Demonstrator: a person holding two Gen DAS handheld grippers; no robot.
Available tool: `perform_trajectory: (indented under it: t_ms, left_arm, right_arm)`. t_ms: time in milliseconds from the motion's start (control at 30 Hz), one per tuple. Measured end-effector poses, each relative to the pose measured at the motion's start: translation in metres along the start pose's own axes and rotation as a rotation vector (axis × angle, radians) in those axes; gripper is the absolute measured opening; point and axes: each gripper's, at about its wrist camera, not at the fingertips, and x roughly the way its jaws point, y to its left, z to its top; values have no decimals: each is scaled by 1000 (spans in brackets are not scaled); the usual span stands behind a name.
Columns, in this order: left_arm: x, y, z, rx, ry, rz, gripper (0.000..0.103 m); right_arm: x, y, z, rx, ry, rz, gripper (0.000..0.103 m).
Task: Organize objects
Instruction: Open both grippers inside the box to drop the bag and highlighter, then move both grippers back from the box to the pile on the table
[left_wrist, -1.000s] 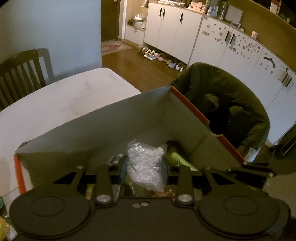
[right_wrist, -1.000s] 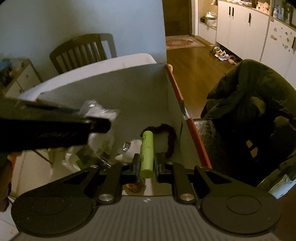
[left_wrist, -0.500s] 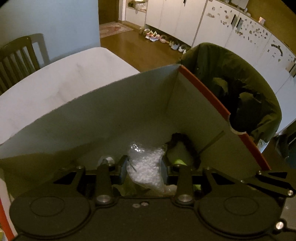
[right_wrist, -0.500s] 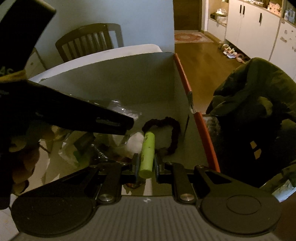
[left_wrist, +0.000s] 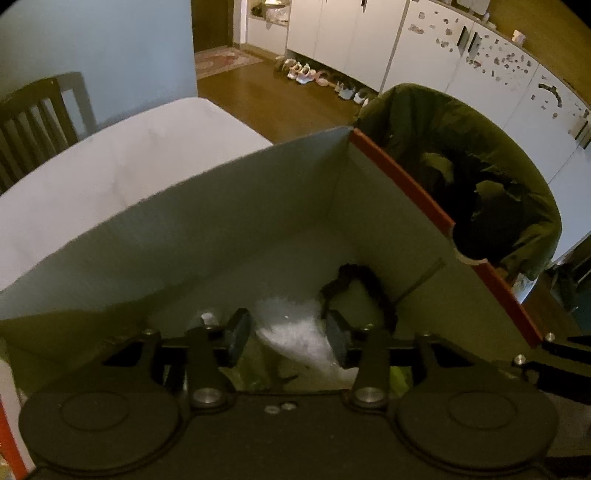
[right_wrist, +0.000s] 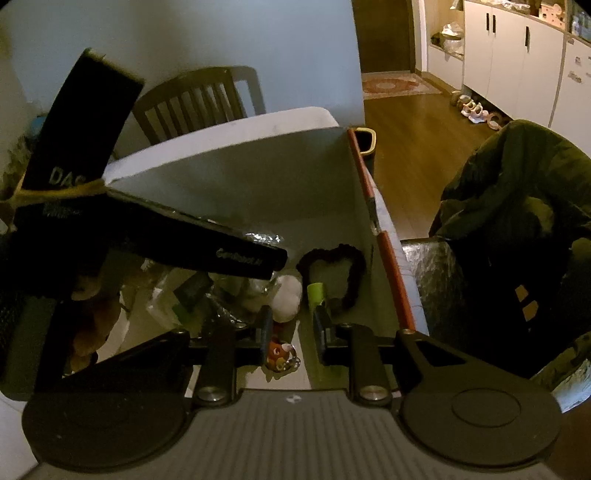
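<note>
Grey cardboard box (left_wrist: 229, 229) with red-edged rim, standing on a white desk (left_wrist: 122, 155); both claws reach down into it. Left claw (left_wrist: 286, 338): fingers spread, a clear bag (left_wrist: 299, 332) of white granules lying between them on the box floor, not pinched as far as the view shows. Right claw (right_wrist: 290, 328): fingers apart, nothing clamped; a green tube (right_wrist: 317, 293) lies just beyond the right finger, on the box floor. Dark scrunchie (right_wrist: 340, 271): looped near the right wall of the box, touching the far end of the tube; in the left wrist view it sits just right of the bag. Other contents, right wrist view: a white puff (right_wrist: 288, 295) beside the tube, crinkled clear wrapping (right_wrist: 195, 291) to the left, a small brown figure (right_wrist: 279, 356) below the right claw. Left claw's black body (right_wrist: 192, 243) crosses the right wrist view from the left. Surroundings: dark wooden chair (right_wrist: 195, 99) behind the desk, green jacket (left_wrist: 472, 184) draped just right of the box, white cabinets (left_wrist: 369, 40) and shoes (left_wrist: 317, 77) on the wooden floor beyond
</note>
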Motion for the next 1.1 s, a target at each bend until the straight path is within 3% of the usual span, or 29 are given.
perform_trajectory:
  t_ms: [133,767,900,1100]
  left_arm:
    - [-12,0,-3,-1,-23,0,53]
    - [-115,20,-43,-86,-191,-1,66]
    - [-137,31,-57,-119,-226,3,71]
    - [-166,52,-82,-162,-265,6,76]
  right_arm:
    - [-8,0,-1,9,-18,-5,29]
    - [-55,29,-6,-19,-114,52,30]
    - [-64,44,-7,-33,-138,76,52]
    - [-70,72,-9,-51,-148,101,54]
